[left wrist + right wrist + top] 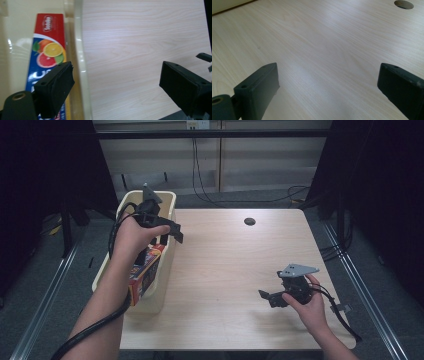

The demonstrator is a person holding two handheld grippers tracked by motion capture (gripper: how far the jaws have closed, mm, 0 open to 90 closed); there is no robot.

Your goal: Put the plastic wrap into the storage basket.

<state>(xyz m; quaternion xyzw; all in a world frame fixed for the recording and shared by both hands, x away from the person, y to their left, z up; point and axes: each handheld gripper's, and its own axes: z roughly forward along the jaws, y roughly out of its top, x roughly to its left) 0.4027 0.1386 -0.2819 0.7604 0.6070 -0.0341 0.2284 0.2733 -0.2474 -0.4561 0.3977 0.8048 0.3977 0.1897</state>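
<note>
Bright overhead light glares off the table (332, 50); surroundings dark, close claw jaws soft.

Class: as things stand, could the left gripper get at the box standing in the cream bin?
Probably yes. The left gripper hovers open over the cream bin's rim, the box sits just below, and nothing covers it.

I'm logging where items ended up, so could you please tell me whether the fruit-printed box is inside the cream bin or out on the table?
Inside. The box lies within the cream bin, behind its rim, not on the table.
</note>
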